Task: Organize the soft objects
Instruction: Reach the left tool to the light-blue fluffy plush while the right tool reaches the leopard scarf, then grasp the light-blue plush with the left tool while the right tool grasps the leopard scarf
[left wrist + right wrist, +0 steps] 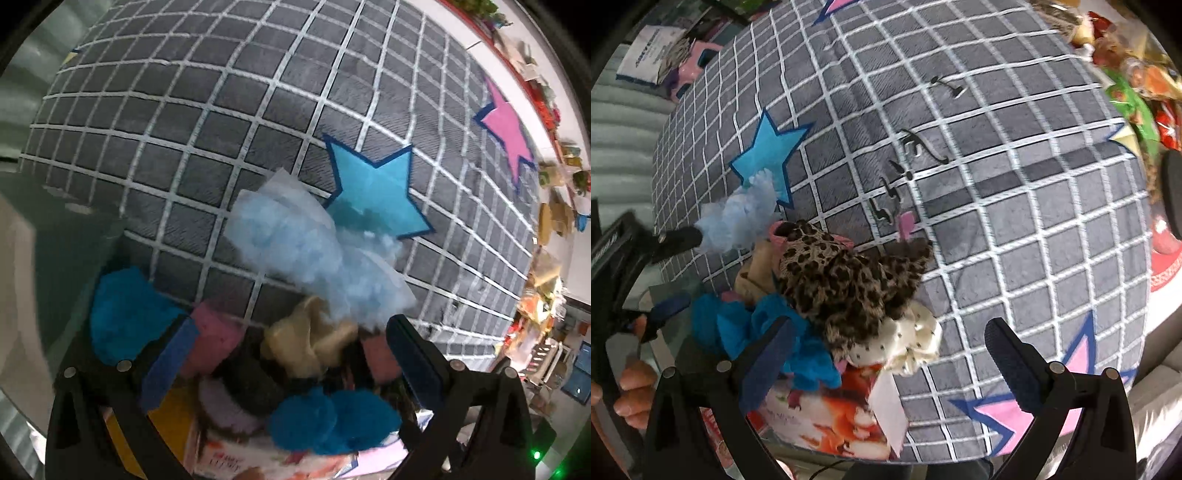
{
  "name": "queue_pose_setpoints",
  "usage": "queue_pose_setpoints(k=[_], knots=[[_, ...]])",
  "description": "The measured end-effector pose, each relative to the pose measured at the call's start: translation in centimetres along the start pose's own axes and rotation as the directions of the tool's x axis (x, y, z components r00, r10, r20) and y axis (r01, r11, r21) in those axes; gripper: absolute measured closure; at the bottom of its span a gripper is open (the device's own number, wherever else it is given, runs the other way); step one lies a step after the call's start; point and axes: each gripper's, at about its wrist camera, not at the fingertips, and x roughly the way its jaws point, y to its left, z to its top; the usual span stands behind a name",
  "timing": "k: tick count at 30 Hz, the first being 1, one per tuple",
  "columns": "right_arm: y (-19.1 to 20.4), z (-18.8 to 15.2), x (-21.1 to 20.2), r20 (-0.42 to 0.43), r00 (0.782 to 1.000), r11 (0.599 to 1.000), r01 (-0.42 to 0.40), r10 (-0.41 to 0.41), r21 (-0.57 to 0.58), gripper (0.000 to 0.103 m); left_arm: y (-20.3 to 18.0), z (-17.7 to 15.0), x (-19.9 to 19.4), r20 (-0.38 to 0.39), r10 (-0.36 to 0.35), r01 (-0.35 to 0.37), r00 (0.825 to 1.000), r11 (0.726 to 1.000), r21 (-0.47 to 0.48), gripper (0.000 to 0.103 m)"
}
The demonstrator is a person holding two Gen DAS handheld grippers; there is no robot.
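Where scrunchies pile: two blue pompoms (332, 421)

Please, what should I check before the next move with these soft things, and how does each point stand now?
1. Left gripper open: ok.
2. Right gripper open, holding nothing: ok.
3. Light blue scrunchie free of the left fingers: cannot tell; in the right wrist view it touches one finger.
4. Light blue scrunchie at rest: cannot tell; it looks blurred.
5. Leopard scrunchie on top of the pile over the box: ok.
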Motion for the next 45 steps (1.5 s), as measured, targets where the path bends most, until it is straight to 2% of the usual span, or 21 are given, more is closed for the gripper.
queue_pose_setpoints(k=[7, 9, 13, 16, 19, 23, 25, 26, 27, 28, 29, 30, 31, 34, 39, 42, 45], knots=[[0.5, 1.3, 4.2, -0.081, 0.997, 0.999, 0.012, -0.016, -0.042, 0.000, -0.9, 1.6, 3.3, -0.028, 0.013, -0.013, 1.000, 0.999, -0.031, 0.003], [0.1, 1.7, 4.6, -0.075, 0.997, 0.998, 0.032, -0.036, -0.053, 0.000, -1.3, 2.0, 3.8, -0.024, 0.017, -0.017, 1.000, 0.999, -0.029, 0.006], [-1.6, 2.8, 4.1, -0.019, 0.991, 0.991, 0.128, -0.129, -0.050, 0.000, -2.8, 2.7, 4.7, -0.021, 0.016, -0.015, 1.000, 1.000, 0.014, 0.011], [-3.2, 3.5, 3.3, -0.016, 0.998, 0.998, 0.059, -0.059, -0.011, 0.000, -3.3, 3.0, 5.2, -0.030, 0.009, -0.009, 0.999, 1.000, 0.017, 0.015], [-2.5, 3.8, 2.9, -0.009, 1.000, 0.999, -0.001, 0.000, -0.053, 0.000, -3.8, 2.7, 6.1, -0.040, 0.017, -0.016, 0.999, 1.000, 0.020, 0.019], [0.2, 4.6, 3.5, 0.000, 1.000, 0.991, 0.014, -0.014, -0.135, 0.000, -4.5, 2.5, 6.6, -0.015, 0.058, -0.057, 0.998, 0.996, 0.071, 0.024], [1.6, 4.9, 4.1, 0.013, 1.000, 0.985, 0.028, -0.026, -0.168, 0.000, -5.0, 2.4, 6.4, 0.002, 0.067, -0.067, 0.998, 0.994, 0.084, 0.034], [2.2, 5.1, 4.4, 0.020, 0.999, 0.983, 0.041, -0.038, -0.181, 0.006, -5.3, 2.2, 6.2, 0.014, 0.073, -0.074, 0.997, 0.992, 0.099, 0.039], [2.4, 4.9, 4.8, 0.026, 0.998, 0.981, 0.053, -0.049, -0.188, 0.015, -6.5, 2.5, 6.0, 0.018, 0.072, -0.073, 0.997, 0.991, 0.110, 0.055], [2.7, 5.1, 5.0, 0.022, 0.998, 0.980, 0.054, -0.051, -0.191, 0.031, -7.2, 2.8, 5.5, 0.021, 0.050, -0.052, 0.999, 0.988, 0.144, 0.069], [2.8, 5.3, 4.8, 0.029, 0.997, 0.979, 0.070, -0.066, -0.194, 0.047, -7.4, 2.9, 5.3, 0.017, 0.035, -0.037, 0.999, 0.987, 0.159, 0.071], [3.1, 5.6, 4.8, 0.031, 0.998, 0.979, 0.055, -0.049, -0.196, 0.059, -7.7, 3.1, 4.9, 0.018, 0.030, -0.032, 0.999, 0.985, 0.170, 0.075], [3.0, 5.8, 4.7, 0.019, 1.000, 0.981, 0.011, -0.007, -0.192, 0.064, -8.4, 3.3, 4.5, 0.023, 0.032, -0.036, 0.999, 0.983, 0.179, 0.077], [2.7, 6.8, 3.6, 0.031, 0.999, 0.982, 0.012, -0.006, -0.187, 0.064, -9.3, 2.4, 2.7, 0.070, 0.054, -0.069, 0.996, 0.968, 0.242, 0.077], [2.9, 6.6, 1.8, 0.073, 0.997, 0.981, -0.012, 0.027, -0.192, 0.064, -11.7, 0.7, -1.5, 0.183, 0.071, -0.134, 0.981, 0.924, 0.358, 0.077], [1.6, 5.6, 0.2, 0.087, 0.995, 0.982, -0.024, 0.040, -0.186, 0.064, -12.7, -1.0, -3.8, 0.213, 0.055, -0.135, 0.975, 0.914, 0.382, 0.077], [1.5, 5.1, -0.7, 0.095, 0.994, 0.984, -0.031, 0.048, -0.177, 0.064, -12.3, -1.1, -6.0, 0.236, 0.047, -0.142, 0.971, 0.904, 0.403, 0.077]])
